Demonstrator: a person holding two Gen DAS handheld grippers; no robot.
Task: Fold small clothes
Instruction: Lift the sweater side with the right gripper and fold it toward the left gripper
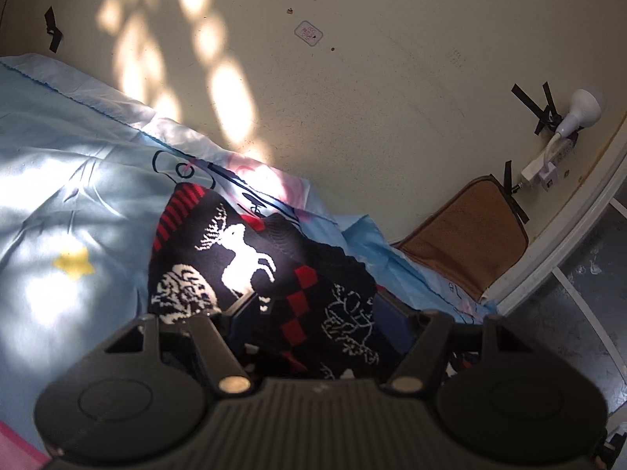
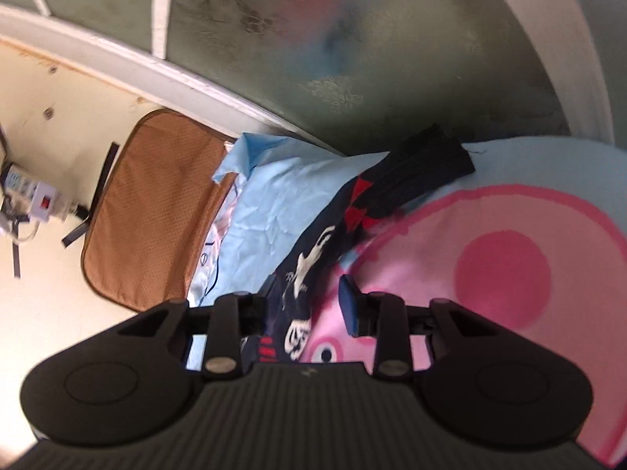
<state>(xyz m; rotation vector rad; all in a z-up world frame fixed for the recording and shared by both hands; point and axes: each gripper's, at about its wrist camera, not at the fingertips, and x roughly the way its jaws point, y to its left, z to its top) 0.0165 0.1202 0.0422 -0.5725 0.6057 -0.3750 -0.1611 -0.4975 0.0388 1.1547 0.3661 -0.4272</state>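
- My left tongs (image 1: 319, 313) stand with the jaws spread wide; the dark knitted sweater (image 1: 250, 270) runs up between them, but the pads do not look pressed onto it, so I judge them open rather than gripping.
- My right tongs (image 2: 309, 301) are likewise spread. The blue pad (image 2: 350, 305) at about 3 o'clock of the gap stands clear of the knit; the other pad is mostly hidden behind the cloth.
- The sweater (image 2: 313, 258) lies on the bed, stretching from my right tongs toward 1 o'clock, where a ribbed cuff or hem (image 2: 427, 164) ends it.
- To do this step well, I think I should close each pair on a single edge of the knit, not a bunched handful, then lift both sides evenly so the fold lands straight.
- The knit is thick and soft, black with red checks and a white deer (image 1: 247, 254); it will likely drape heavily and hold a crease poorly.
- Beneath is a thin, wrinkled pale-blue sheet (image 1: 78, 180) with a pink cartoon print (image 2: 501, 274); it could easily get pinched along with the sweater.
- At 2 o'clock in the left view a brown mat (image 1: 466, 243) leans on the cream wall (image 1: 352, 98).
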